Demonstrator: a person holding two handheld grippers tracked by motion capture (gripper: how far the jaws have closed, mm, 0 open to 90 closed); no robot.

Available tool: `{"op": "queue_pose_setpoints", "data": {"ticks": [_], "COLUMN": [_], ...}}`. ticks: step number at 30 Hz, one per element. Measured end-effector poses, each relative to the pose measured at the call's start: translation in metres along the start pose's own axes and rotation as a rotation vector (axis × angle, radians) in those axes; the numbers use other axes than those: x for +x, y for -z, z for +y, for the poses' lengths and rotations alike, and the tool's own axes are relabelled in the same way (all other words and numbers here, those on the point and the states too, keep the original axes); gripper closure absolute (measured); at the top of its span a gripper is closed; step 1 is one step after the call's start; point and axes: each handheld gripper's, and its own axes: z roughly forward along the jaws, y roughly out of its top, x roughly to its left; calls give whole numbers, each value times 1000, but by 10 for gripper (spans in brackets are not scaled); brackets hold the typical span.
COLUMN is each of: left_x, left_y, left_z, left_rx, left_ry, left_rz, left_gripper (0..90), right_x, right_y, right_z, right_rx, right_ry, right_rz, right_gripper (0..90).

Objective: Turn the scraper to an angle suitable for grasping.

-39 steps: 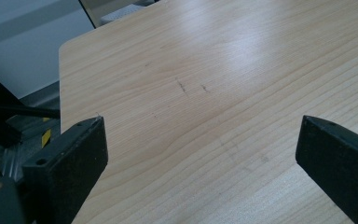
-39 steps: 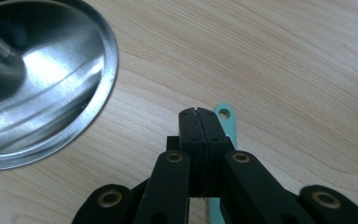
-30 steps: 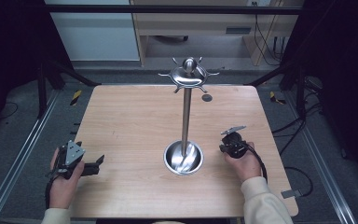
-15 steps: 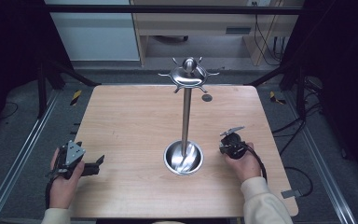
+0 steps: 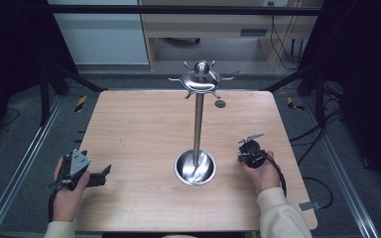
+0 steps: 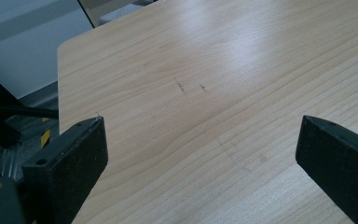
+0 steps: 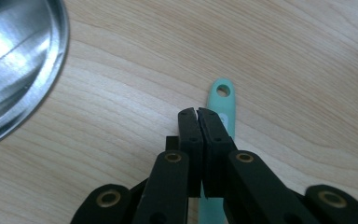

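- Mint-green handle (image 7: 221,105): flat, thin strip with a hanging hole at its far end, lying on the wooden table (image 7: 307,60) directly under the tips of the right tongs (image 7: 197,112) and running back beneath them; working end hidden under the tongs, so kind of utensil not determinable.
- Handling, as a judgement: probably plastic or silicone, light, smooth, perhaps slightly flexible; likely to slide on the wood rather than lift if nudged from above.
- Recommended hold: across the two narrow edges of the strip, just short of the hole, with pads squared to the edges to prevent twisting.
- Right tongs: closed pad against pad, nothing visible between the pads; must open before any pick-up.
- Polished dish base (image 7: 23,60) of the metal stand (image 5: 197,124): near, to the left of the right tongs as viewed along them; avoid knocking it when lifting.
- Hooked head of the stand: well above and beyond both tongs.
- Left tongs (image 6: 200,121): wide open, empty, held low over bare table, well apart from handle and stand.
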Motion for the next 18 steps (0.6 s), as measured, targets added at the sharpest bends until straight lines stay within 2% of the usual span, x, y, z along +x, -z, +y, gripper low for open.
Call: {"op": "queue_pose_setpoints", "data": {"ticks": [8, 18], "left_x": [0, 0], "left_y": [0, 0], "left_z": [0, 0], "left_rx": [0, 0], "left_ry": [0, 0], "left_rz": [0, -1], "left_gripper": [20, 20], "right_x": [-16, -20], "right_y": [2, 2], "right_z": [-4, -5], "right_rx": [2, 9], "right_ry": [-56, -68], "right_rz": [-31, -55], "right_gripper": [889, 888]}}
